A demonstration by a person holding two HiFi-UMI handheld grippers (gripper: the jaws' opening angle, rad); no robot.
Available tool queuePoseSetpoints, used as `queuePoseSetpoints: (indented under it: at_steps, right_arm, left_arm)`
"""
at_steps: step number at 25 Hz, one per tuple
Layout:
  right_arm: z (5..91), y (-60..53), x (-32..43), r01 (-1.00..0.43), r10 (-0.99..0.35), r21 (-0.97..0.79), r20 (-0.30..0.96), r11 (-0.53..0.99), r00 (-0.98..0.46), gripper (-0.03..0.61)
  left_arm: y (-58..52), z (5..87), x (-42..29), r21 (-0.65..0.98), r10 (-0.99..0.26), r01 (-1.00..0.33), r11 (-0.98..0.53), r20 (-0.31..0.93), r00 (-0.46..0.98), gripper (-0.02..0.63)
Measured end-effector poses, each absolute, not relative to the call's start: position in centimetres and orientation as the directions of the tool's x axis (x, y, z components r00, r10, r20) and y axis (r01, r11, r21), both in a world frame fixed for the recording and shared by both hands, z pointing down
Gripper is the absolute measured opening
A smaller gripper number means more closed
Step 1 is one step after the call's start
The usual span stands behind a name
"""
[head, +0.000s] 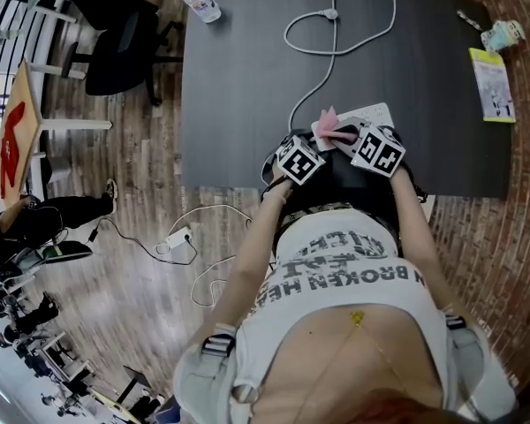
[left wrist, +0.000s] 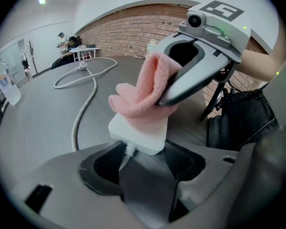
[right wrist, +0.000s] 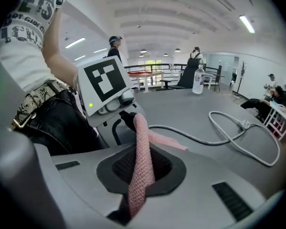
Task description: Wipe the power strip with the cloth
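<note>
1. Your left gripper [left wrist: 144, 160]: jaws are clamped on the near end of the white power strip [left wrist: 138, 133], right where the cable [left wrist: 82, 114] comes out.
2. Your right gripper [right wrist: 140, 170]: jaws are pinched together on the pink cloth [right wrist: 139, 156]. A strip of it runs up btwn them and the rest flops out the far side.
3. In the left gripper view the cloth is bunched on top of the power strip, touching it. The right gripper's tips come in from the right and press into the fabric.
4. The power strip sits at the near edge of the dark table [head: 247, 104], about mid-width, right in front of your body. Both marker cubes are side by side over it.
5. The cable runs away to the far side, makes a big loop and ends at the plug [head: 331, 13], which is lying loose on the table.
6. Other stuff, well apart from the grippers: water bottle [head: 200, 1] at the far left corner, yellow-green booklet [head: 492, 84] near the right edge.
</note>
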State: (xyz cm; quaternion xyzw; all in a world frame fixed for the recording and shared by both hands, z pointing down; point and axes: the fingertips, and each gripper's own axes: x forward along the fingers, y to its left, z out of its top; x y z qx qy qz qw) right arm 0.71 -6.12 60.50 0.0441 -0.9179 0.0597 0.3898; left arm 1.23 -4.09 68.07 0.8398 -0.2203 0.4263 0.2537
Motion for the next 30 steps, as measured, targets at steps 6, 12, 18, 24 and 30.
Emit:
queuePoseSetpoints:
  at_steps: [6, 12, 18, 24, 30]
  right_arm:
    - [62.5, -4.2, -1.3, -0.072, 0.067, -0.153, 0.743, 0.986, -0.666, 0.017]
    - [64.3, -3.5, -1.4, -0.068, 0.098, -0.18, 0.772, 0.981, -0.628, 0.017]
    - [64.2, -3.6, -1.4, -0.089, 0.078, -0.173, 0.769, 0.981, -0.634, 0.017]
    - [64.4, -3.5, -1.3, -0.09, 0.063, -0.155, 0.769, 0.984, -0.636, 0.017]
    - [64.4, -3.5, -1.3, -0.086, 0.054, -0.14, 0.771, 0.986, -0.634, 0.017]
  left_arm:
    - [-4.4, 68.4, 1.0, 0.225, -0.166, -0.595, -0.772, 0.832, 0.529, 0.258]
    - [-4.2, 68.2, 1.3, 0.234, -0.157, -0.588, -0.774, 0.829, 0.537, 0.258]
    - [-4.4, 68.3, 1.1, 0.224, -0.166, -0.592, -0.774, 0.831, 0.531, 0.258]
    - [-4.4, 68.5, 1.1, 0.223, -0.165, -0.595, -0.772, 0.834, 0.526, 0.258]
    - [-4.4, 68.6, 1.0, 0.218, -0.168, -0.595, -0.773, 0.835, 0.524, 0.259]
